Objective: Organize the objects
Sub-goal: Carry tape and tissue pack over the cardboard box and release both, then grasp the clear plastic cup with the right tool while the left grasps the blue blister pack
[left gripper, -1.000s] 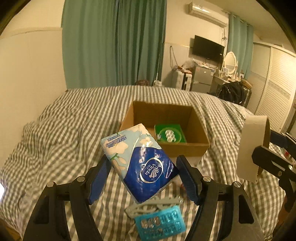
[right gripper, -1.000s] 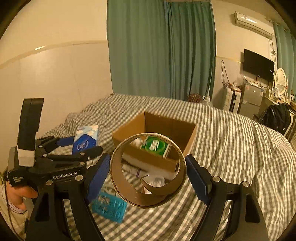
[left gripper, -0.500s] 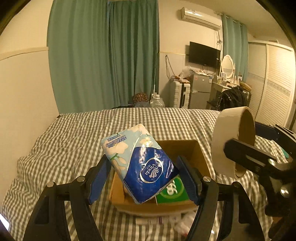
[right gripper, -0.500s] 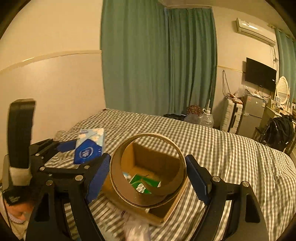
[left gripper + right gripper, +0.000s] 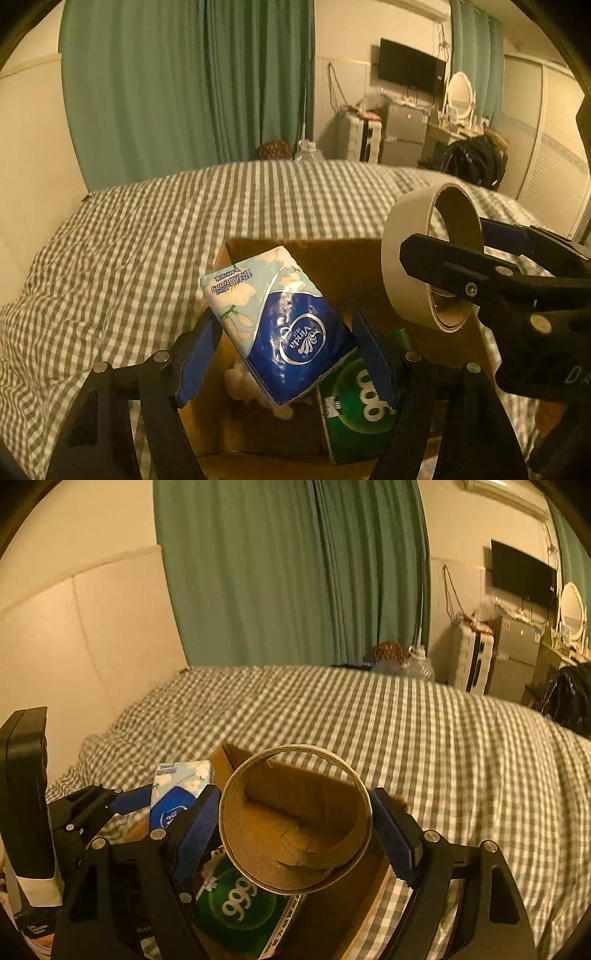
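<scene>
The left tool [image 5: 284,350] grips a Vinda tissue pack [image 5: 280,325] across its lower half, tilted, above the near left part of the open cardboard box [image 5: 332,254] on the gingham-covered bed [image 5: 129,240]. The right tool [image 5: 295,834] clamps a nearly spent tape roll [image 5: 295,823] by its outer rim, ring facing the camera, over the same box.

The tissue pack looks light and soft, its film wrapper probably slick; a squeeze across the middle should hold, but it can deform and slide. The tape roll seems light and stiff, a thin cardboard hoop that hard pressure could crush; a loose tail curls inside it.

A green 999 carton [image 5: 354,398] fills the near right floor of the box, with something white [image 5: 240,380] beside it. Free room appears toward the far wall. The two tools hang close together, so lowering one at a time seems safer.
</scene>
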Motion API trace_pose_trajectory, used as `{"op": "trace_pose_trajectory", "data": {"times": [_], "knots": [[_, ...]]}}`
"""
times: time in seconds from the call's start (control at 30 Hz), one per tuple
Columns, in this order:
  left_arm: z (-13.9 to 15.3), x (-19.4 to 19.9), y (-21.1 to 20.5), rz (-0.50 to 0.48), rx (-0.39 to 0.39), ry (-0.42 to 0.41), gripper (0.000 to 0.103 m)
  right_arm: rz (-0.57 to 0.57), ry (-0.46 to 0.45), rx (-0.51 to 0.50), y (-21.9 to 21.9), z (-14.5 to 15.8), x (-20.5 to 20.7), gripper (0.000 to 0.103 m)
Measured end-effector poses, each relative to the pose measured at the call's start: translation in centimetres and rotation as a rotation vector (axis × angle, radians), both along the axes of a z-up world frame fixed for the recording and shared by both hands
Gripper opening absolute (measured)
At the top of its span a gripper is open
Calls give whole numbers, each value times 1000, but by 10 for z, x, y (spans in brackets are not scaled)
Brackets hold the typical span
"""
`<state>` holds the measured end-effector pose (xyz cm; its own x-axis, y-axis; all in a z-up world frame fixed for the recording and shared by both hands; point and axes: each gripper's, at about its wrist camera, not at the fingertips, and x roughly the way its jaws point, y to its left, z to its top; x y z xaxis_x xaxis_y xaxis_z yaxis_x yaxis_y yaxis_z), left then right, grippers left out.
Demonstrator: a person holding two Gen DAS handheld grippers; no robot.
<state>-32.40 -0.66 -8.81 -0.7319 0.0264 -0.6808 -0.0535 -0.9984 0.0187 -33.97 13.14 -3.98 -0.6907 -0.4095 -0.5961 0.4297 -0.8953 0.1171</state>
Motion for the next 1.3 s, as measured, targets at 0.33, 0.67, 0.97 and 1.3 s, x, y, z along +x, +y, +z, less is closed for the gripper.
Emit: {"op": "trace_pose_trajectory", "data": {"times": [0.33,0.67,0.97,1.3], "knots": [[0,1,8,36,-28,-23,83,-11,-23,-14,8,-3,0,83],[59,62,-1,79,-54,98,103,-95,104,41,31,74,58,91],[95,132,-20,180,-8,162,103,-52,177,37,40,120,135,91],[59,190,-19,264,10,119,103,11,154,103,56,78,193,91]]}}
